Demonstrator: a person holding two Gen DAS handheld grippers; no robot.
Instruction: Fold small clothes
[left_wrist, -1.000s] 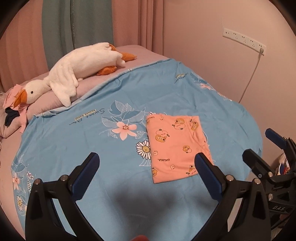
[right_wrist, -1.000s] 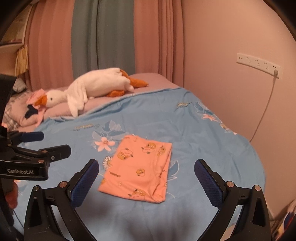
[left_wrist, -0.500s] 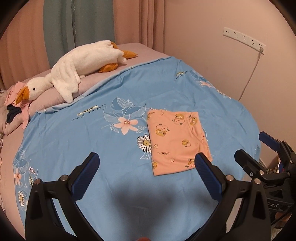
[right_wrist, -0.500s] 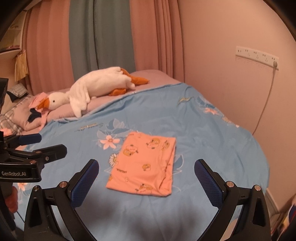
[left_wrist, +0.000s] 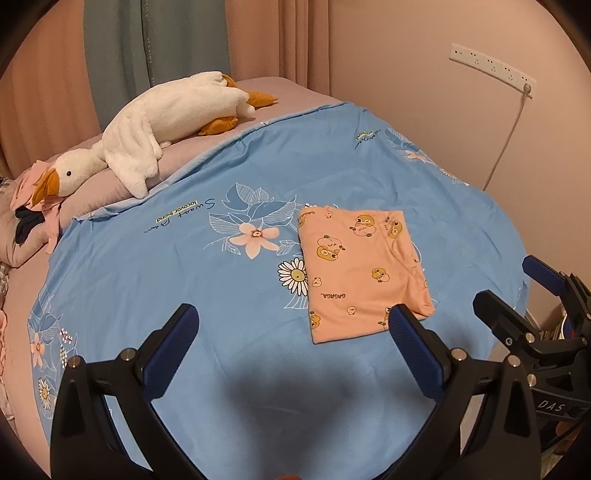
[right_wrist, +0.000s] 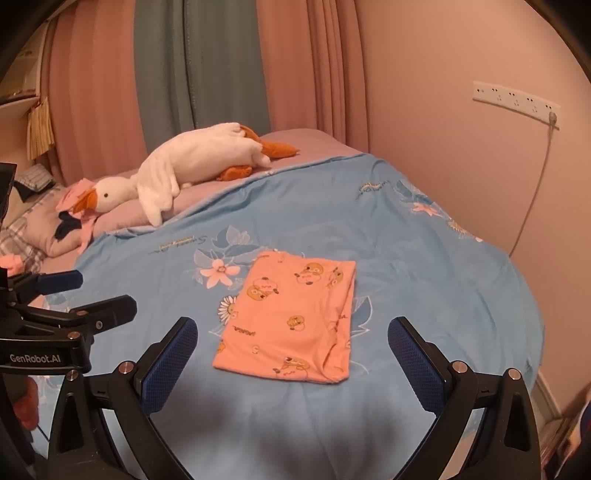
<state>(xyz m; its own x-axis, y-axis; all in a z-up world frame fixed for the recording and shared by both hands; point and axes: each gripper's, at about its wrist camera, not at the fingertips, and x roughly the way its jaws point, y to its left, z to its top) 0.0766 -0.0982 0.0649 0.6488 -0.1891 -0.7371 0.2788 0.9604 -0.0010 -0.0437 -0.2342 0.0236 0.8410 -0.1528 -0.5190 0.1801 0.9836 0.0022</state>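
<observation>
My left hand-held gripper (left_wrist: 293, 326) is spread wide with nothing between its blue-padded fingers (left_wrist: 173, 345), hovering above the light blue floral bedspread (left_wrist: 166, 280). My right hand-held gripper (right_wrist: 291, 349) is likewise spread wide and empty, raised over the same bedspread. The orange-pink folded small garment with cartoon duck prints (left_wrist: 360, 269) lies flat as a neat rectangle on the bedspread, beside a printed pink flower and a white daisy, apart from both grippers. In the right wrist view the garment (right_wrist: 295, 321) sits ahead, between the finger lines, its folded edge toward the wall side. A white plush goose with an orange beak (left_wrist: 155, 127) lies across the mauve pillows (left_wrist: 92, 192) at the head of the bed. A white power strip (left_wrist: 493, 68) is mounted on the pink wall.
</observation>
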